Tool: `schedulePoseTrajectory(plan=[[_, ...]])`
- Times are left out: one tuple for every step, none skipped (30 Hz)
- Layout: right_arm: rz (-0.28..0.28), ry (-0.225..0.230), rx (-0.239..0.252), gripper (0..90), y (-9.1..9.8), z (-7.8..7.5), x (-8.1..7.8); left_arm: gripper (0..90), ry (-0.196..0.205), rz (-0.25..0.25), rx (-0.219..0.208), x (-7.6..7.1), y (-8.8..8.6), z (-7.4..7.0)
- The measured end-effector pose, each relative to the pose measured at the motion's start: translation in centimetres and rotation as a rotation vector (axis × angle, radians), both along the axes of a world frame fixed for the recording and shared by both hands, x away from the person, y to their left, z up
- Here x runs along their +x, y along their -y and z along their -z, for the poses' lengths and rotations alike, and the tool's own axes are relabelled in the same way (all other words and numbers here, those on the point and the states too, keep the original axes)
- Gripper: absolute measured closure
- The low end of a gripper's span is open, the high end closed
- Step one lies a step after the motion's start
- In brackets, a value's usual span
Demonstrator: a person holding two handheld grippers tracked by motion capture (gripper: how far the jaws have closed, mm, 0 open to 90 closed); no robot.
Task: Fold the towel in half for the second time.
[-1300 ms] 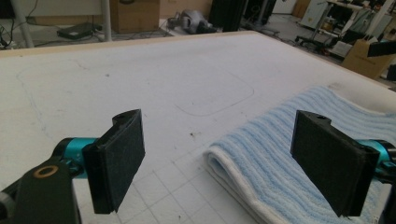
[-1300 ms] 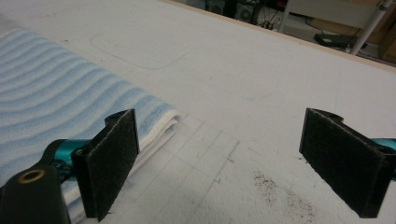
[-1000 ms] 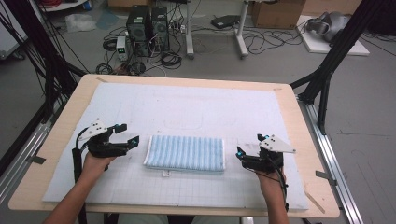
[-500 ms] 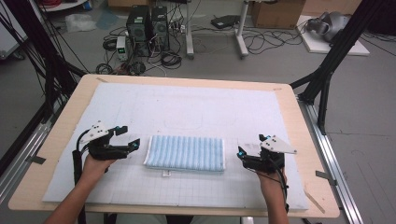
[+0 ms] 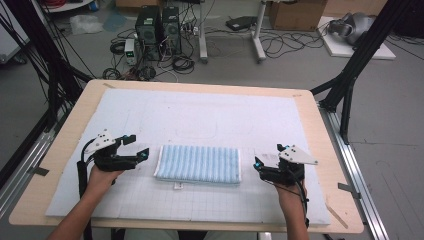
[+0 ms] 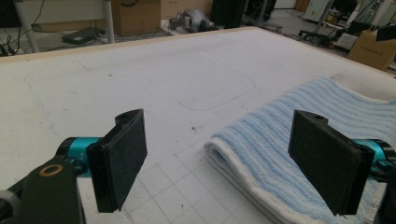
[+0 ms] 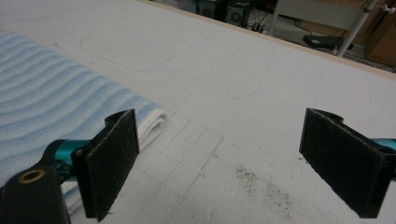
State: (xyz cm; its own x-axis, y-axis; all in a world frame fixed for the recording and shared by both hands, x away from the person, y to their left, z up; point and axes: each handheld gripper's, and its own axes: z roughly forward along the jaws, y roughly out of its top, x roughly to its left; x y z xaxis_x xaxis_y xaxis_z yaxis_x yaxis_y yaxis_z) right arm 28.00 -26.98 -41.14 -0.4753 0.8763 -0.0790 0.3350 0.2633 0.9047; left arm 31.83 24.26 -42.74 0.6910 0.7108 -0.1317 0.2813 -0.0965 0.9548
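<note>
I see the left gripper [image 5: 136,148] at the near left of the table [image 5: 70,130], jaws spread wide w/ nothing between them, just left of the towel [image 5: 198,164]. The blue striped towel lies folded flat on the white mat [image 5: 210,115], centre-near. At the near right, the right gripper [image 5: 260,161] sits just beside the towel's right edge, jaws also spread, empty.

Even, diffuse overhead light; shadows faint and soft, no glare on the white mat [image 5: 210,120]. High view soft, low detail. Gripper views: near black pads [image 6: 119,165] slightly blurred, background clutter out of focus.
</note>
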Motion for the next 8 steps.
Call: schedulePoseTrajectory(plan=[[0.000, 0.005, -0.003, 11.2, 0.07, 0.00, 0.01, 19.7, -0.001, -0.001, -0.001, 0.01, 0.02, 0.01], [0.001, 0.002, 0.002, 11.2, 0.06, 0.01, -0.02, 19.7, -0.003, -0.001, -0.002, 0.04, 0.05, 0.02], [0.003, 0.002, 0.003, 11.2, 0.10, 0.01, -0.03, 19.7, -0.002, 0.000, -0.001, 0.07, 0.07, 0.04], [0.004, 0.001, 0.003, 11.2, 0.12, 0.02, -0.05, 19.8, -0.003, 0.001, 0.003, 0.11, 0.11, 0.05], [0.006, -0.001, 0.005, 11.2, 0.18, 0.02, -0.09, 19.8, -0.003, 0.000, 0.001, 0.12, 0.17, 0.07], [0.007, 0.004, 0.004, 11.2, 0.26, 0.02, -0.08, 19.9, -0.004, 0.000, 0.002, 0.13, 0.19, 0.08], [0.010, 0.001, 0.007, 11.2, 0.30, -0.01, -0.12, 19.9, -0.003, 0.000, 0.001, 0.14, 0.20, 0.08], [0.012, 0.004, 0.010, 11.2, 0.36, -0.04, -0.11, 19.9, -0.004, 0.001, 0.001, 0.16, 0.18, 0.08]])
